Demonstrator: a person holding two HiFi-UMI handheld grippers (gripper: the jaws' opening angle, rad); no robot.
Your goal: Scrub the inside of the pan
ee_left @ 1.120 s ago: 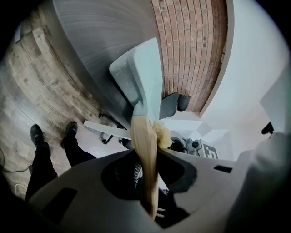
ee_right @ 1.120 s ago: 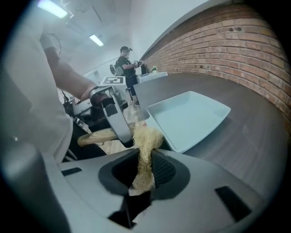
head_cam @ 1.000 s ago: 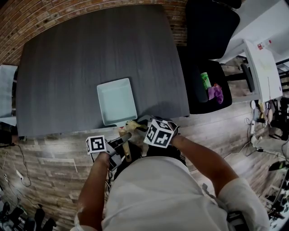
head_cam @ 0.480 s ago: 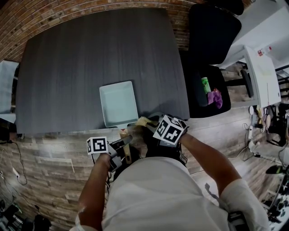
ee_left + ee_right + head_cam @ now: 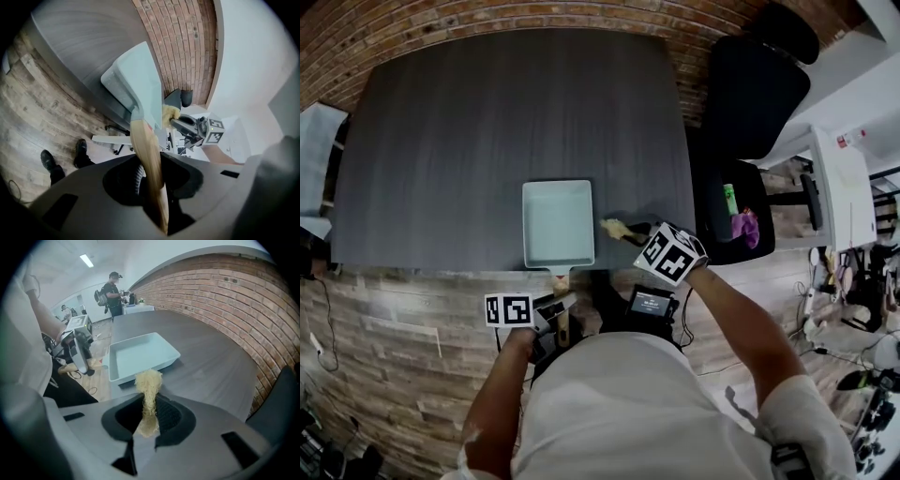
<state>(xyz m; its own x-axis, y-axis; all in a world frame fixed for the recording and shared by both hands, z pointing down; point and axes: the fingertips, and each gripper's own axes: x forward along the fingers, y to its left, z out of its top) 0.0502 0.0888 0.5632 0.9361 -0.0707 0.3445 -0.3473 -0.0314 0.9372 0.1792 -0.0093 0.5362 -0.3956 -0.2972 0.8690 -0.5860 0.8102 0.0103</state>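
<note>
Pan (image 5: 558, 223) control rests with the left tongs (image 5: 149, 180), their jaws narrowed tight onto the wooden handle (image 5: 146, 150) that juts off the near edge of the bench (image 5: 469, 122). The right tongs (image 5: 149, 411) pinch a pale fibrous scrubber (image 5: 149, 380), squeezed thin between the pads. A second ago that scrubber sat by the pan's near corner, close to the handle; now it has swung out to the right and hangs over bare bench just beside the right rim, outside the pan. Scrubbing seems not under way yet: the scrubber must first cross the rim and come down inside.
</note>
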